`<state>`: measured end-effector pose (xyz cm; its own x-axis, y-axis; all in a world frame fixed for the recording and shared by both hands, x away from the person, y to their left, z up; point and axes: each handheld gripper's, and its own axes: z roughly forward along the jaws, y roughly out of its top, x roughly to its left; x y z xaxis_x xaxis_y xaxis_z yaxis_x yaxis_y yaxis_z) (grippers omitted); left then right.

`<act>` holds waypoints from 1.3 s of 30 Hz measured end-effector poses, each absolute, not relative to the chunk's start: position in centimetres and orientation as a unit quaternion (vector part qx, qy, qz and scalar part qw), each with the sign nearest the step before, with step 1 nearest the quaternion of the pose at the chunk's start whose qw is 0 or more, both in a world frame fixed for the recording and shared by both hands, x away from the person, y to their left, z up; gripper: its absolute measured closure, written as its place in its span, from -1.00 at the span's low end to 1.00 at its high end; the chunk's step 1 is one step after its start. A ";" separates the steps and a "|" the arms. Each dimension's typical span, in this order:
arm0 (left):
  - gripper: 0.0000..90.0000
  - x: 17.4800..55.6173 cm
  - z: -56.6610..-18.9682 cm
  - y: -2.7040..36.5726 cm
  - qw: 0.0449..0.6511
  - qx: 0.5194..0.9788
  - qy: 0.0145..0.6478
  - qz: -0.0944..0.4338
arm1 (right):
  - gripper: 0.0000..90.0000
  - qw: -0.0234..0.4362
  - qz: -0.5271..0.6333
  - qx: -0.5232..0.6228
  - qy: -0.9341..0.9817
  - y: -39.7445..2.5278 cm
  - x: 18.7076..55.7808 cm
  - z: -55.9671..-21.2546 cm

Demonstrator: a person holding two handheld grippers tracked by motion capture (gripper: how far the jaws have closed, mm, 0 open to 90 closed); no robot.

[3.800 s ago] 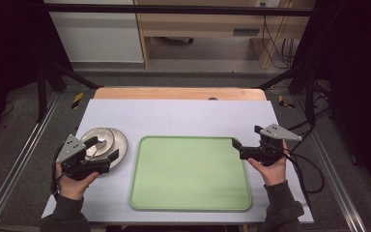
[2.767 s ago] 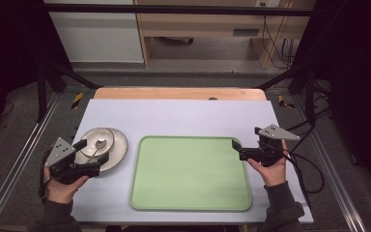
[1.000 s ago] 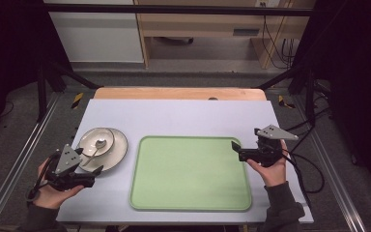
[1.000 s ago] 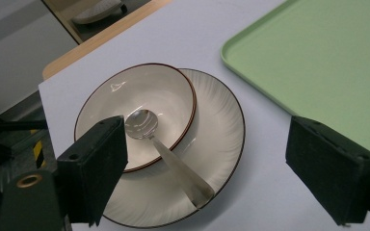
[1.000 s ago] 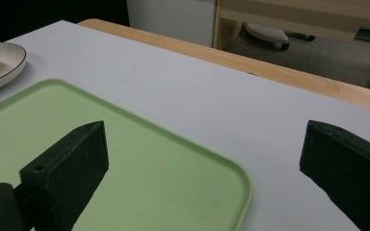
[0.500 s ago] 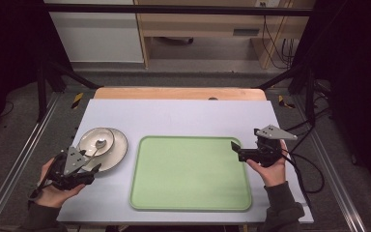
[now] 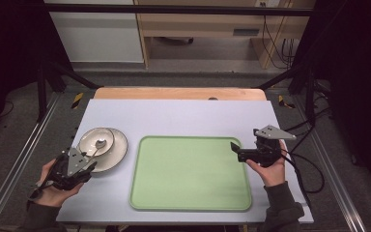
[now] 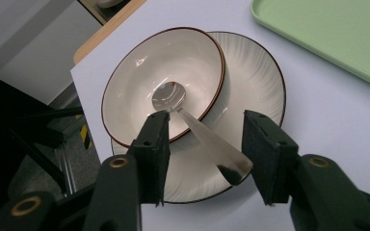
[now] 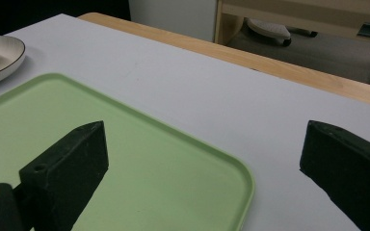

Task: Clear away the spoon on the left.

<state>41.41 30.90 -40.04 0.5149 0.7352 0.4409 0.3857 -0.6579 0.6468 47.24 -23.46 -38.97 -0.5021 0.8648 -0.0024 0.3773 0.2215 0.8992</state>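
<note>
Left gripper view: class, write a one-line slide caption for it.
Open left gripper straddles the handle of a spoon resting in a bowl on a plate.

bowl [image 8: 164, 86]: i see cream white with a thin brown rim
plate [image 8: 255, 91]: same cream white, faint ribbed pattern, dark rim line
spoon [image 8: 207, 139]: shiny silver
tray [image 7: 191, 171]: plain pale green
table [image 7: 183, 113]: pale lilac grey top, light wood far edge
left gripper [image 8: 204, 149]: i read its jaws as black
</note>
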 end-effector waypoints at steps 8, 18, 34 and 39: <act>0.51 41.4 -40.1 31.0 0.231 0.835 0.338 0.369 | -0.93 0.265 0.457 0.423 0.736 -23.4 47.3 -39.0; 0.78 41.4 -40.2 31.1 0.230 0.834 0.341 0.367 | -0.93 0.264 0.457 0.423 0.737 -23.4 47.3 -39.0; 0.96 41.3 -40.1 31.1 0.229 0.835 0.343 0.364 | -0.93 0.264 0.456 0.423 0.738 -23.4 47.3 -39.0; 0.96 41.3 -40.1 31.2 0.232 0.834 0.345 0.363 | -0.93 0.264 0.456 0.421 0.738 -23.4 47.3 -39.0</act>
